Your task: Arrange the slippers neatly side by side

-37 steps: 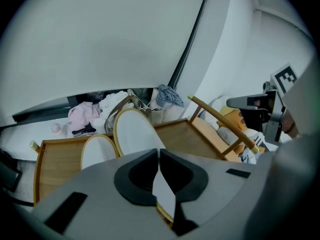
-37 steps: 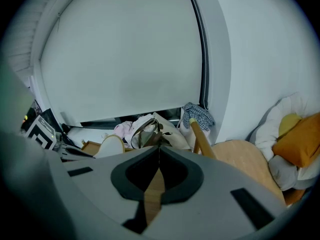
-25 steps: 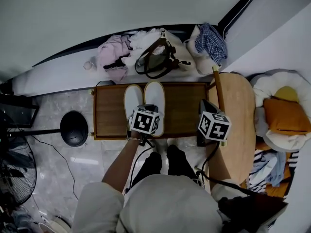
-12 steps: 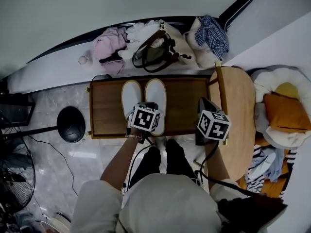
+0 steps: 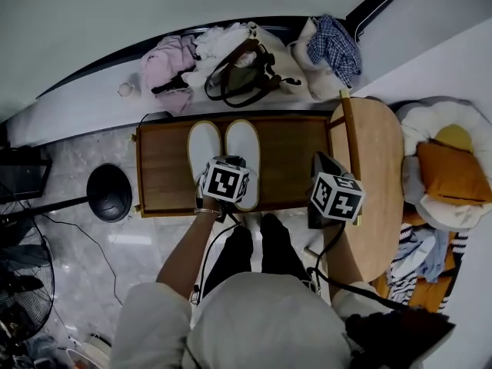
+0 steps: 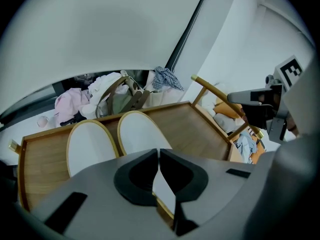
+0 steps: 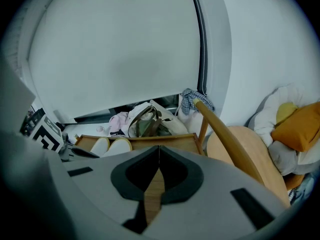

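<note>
Two white slippers lie side by side, toes away from me, on a low wooden tray table (image 5: 288,167). The left slipper (image 5: 204,146) and the right slipper (image 5: 244,152) nearly touch along their inner edges. My left gripper (image 5: 231,164) hovers over their heel ends, jaws shut with nothing between them. In the left gripper view both slippers show just beyond the jaws: left slipper (image 6: 87,146), right slipper (image 6: 141,134). My right gripper (image 5: 323,164) hangs at the tray's right end, apart from the slippers, jaws shut and empty.
Behind the tray lie a brown-handled bag (image 5: 246,71), pink clothes (image 5: 165,60) and a checked cloth (image 5: 332,48). A round wooden chair (image 5: 377,175) stands at the right, with an orange cushion (image 5: 453,171) beyond it. A black fan base (image 5: 109,193) sits on the floor at the left.
The tray and slippers have slid a little up and left in the head view as the view shifted. Both grippers keep their places and stay shut.
</note>
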Tool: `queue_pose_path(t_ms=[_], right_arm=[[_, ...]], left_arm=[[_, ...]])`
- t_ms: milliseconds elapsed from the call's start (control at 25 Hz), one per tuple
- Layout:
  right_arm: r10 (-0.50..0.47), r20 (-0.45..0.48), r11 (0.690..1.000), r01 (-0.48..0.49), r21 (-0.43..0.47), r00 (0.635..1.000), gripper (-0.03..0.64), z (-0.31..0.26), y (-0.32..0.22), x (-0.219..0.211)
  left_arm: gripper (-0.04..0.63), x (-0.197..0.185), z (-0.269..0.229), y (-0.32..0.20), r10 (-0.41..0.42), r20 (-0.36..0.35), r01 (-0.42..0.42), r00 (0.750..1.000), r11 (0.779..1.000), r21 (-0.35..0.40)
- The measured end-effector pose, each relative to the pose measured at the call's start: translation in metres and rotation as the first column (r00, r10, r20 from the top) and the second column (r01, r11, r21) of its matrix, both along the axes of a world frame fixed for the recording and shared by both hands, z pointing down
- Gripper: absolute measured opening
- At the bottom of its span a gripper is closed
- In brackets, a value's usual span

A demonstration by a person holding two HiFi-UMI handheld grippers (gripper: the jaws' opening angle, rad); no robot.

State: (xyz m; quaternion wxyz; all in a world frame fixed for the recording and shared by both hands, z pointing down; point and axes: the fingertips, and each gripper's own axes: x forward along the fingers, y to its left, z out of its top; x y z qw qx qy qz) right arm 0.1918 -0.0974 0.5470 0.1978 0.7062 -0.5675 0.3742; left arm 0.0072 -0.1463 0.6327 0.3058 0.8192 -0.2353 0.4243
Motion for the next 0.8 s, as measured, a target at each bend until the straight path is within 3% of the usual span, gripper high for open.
queue_pose_path(t_ms=[800], right_arm=[[-0.02, 0.008, 1.0, 0.02, -0.005, 1.0, 0.034, 0.0006, -0.0047, -0.0045]], left_arm=[[0.028, -0.0071, 0.0022, -0.0014, -0.049, 0.01, 0.049, 0.999, 0.999, -0.002]])
